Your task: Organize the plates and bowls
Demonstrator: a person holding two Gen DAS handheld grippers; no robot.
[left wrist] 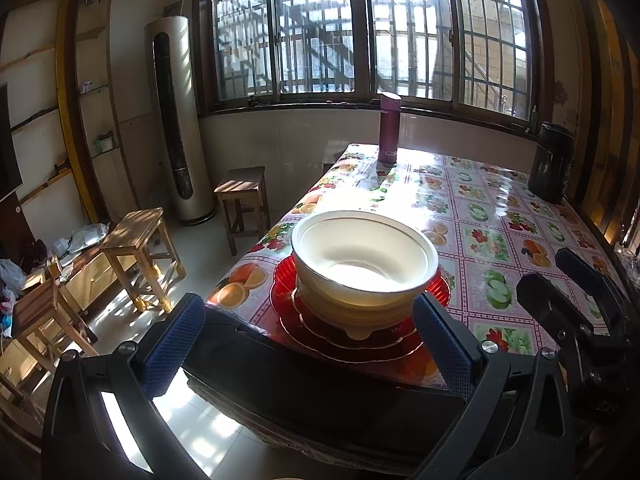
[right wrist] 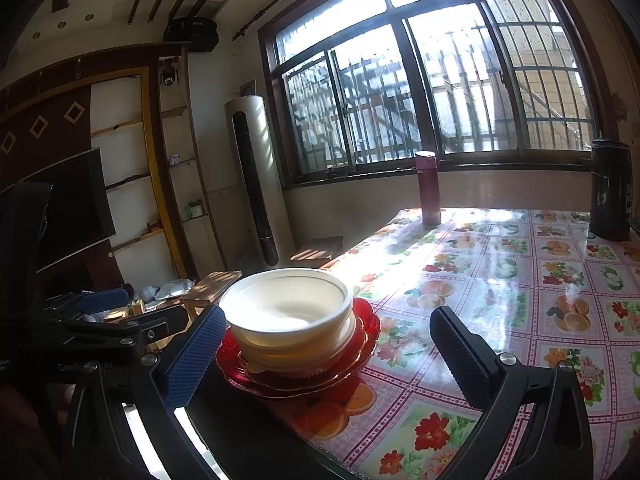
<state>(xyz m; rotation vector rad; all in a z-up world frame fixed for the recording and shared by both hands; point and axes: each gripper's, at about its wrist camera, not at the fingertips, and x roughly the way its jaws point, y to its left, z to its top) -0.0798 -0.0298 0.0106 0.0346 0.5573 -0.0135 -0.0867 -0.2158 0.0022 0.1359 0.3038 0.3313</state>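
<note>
- Blue ribbed pads of the left gripper (left wrist: 316,344) sit closest to its lens, jaws spread wide with nothing between them; the gripper is held short of the counter (left wrist: 500,216) edge, pointing at the dish stack.
- Right gripper (right wrist: 328,356) is likewise wide open and empty, over the counter's near corner, its left pad just beside the stack.
- White bowls (left wrist: 364,268), nested, stand upright on red plates (left wrist: 360,340), which lie close to the counter's near left corner, the plate rim nearly at the edge.
- Open room: the patterned cloth to the right of and behind the stack is bare up to a purple flask (left wrist: 389,128) and a dark jug (left wrist: 551,162) at the far edge, well apart from the stack.
- Wooden stools (left wrist: 136,256) stand on the floor left of the counter.
- Number of bowls and plates cannot be told; glare washes out the bowl's interior.
- Part of the other gripper's frame intrudes at the edge of each view, largely cut off.
</note>
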